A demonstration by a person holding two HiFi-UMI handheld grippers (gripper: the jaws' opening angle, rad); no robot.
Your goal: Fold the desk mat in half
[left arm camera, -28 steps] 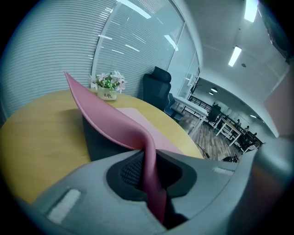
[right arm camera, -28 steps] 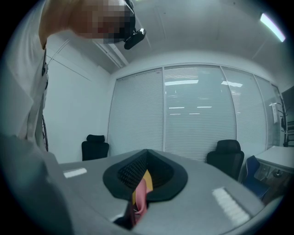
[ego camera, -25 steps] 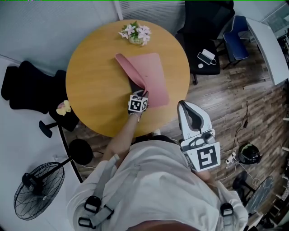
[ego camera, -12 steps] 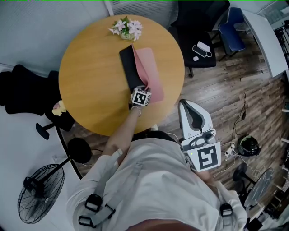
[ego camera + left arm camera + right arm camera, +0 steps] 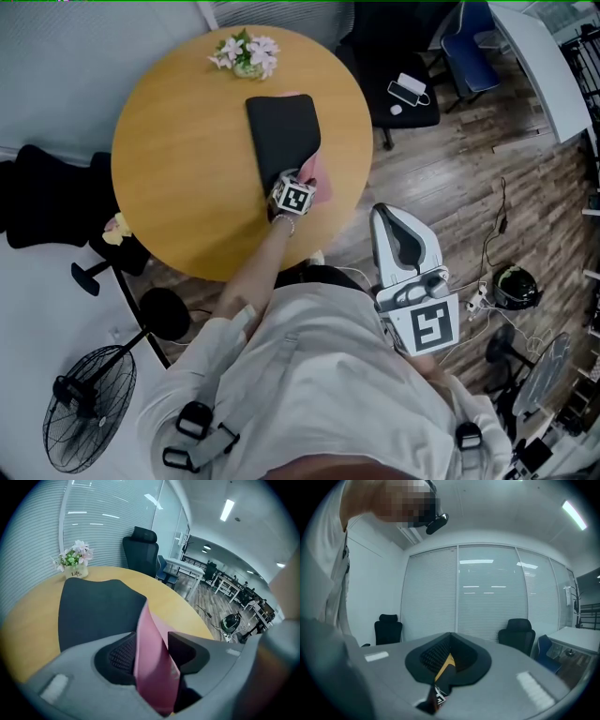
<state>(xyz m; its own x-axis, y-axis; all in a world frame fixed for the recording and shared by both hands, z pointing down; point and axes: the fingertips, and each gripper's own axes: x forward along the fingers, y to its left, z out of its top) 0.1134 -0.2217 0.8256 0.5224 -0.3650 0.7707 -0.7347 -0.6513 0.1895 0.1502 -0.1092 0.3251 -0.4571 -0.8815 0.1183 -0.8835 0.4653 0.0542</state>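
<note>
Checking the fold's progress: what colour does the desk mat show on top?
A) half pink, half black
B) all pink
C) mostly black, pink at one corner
C: the desk mat lies black side up, pink only at the corner in the left gripper, its jaws opening.

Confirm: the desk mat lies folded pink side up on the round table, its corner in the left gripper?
Not pink: the desk mat lies folded black side up, as the head view shows. Its corner stands between the jaws of the left gripper, which are opening.
</note>
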